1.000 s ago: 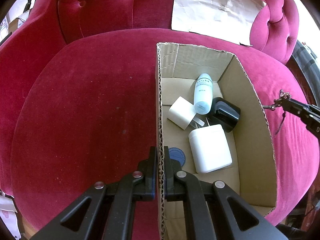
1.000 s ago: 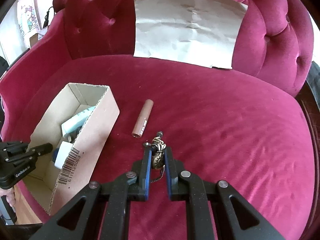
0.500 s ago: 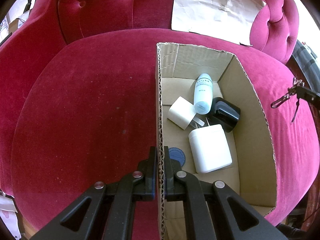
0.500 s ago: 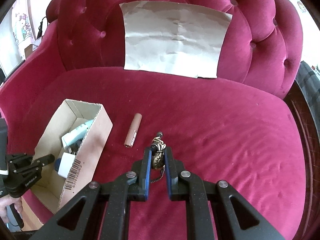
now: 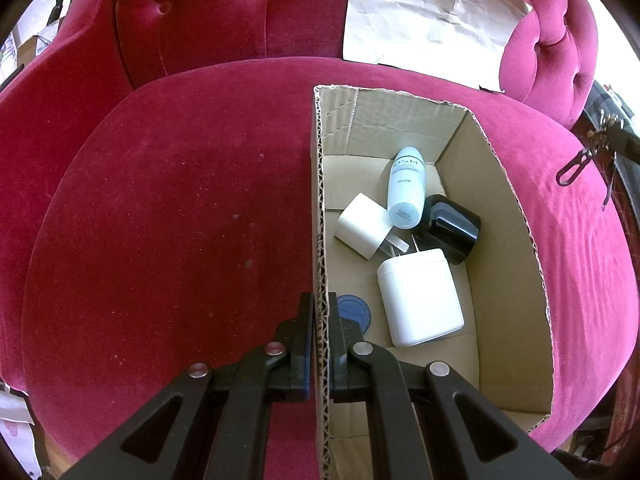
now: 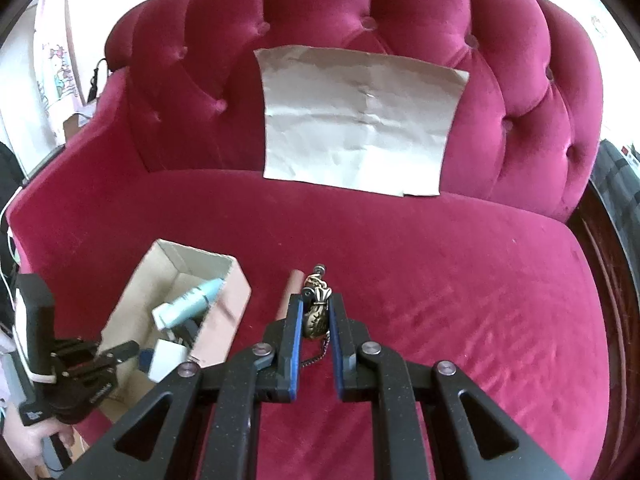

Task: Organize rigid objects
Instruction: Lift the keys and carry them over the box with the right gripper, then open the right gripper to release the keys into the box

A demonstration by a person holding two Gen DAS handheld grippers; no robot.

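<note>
My left gripper (image 5: 319,312) is shut on the left wall of an open cardboard box (image 5: 516,264) on the red sofa seat. The box holds a white jar (image 5: 420,296), a white cube (image 5: 362,226), a pale blue bottle (image 5: 405,184), a black jar (image 5: 450,228) and a blue lid (image 5: 354,314). My right gripper (image 6: 316,312) is shut on a brass keychain charm (image 6: 316,314), held high above the seat; its chain hangs below. A brown tube (image 6: 289,294) lies on the seat right of the box (image 6: 224,312), partly hidden by my fingers.
A creased sheet of paper (image 6: 360,128) leans on the tufted sofa back. The right gripper with the keychain (image 5: 592,148) shows at the far right of the left wrist view. The dark wooden sofa frame (image 6: 600,264) runs along the right.
My right gripper has risen and pulled back with the keychain; the sofa and box look smaller and the brown tube is now partly hidden. The left gripper has not moved.
</note>
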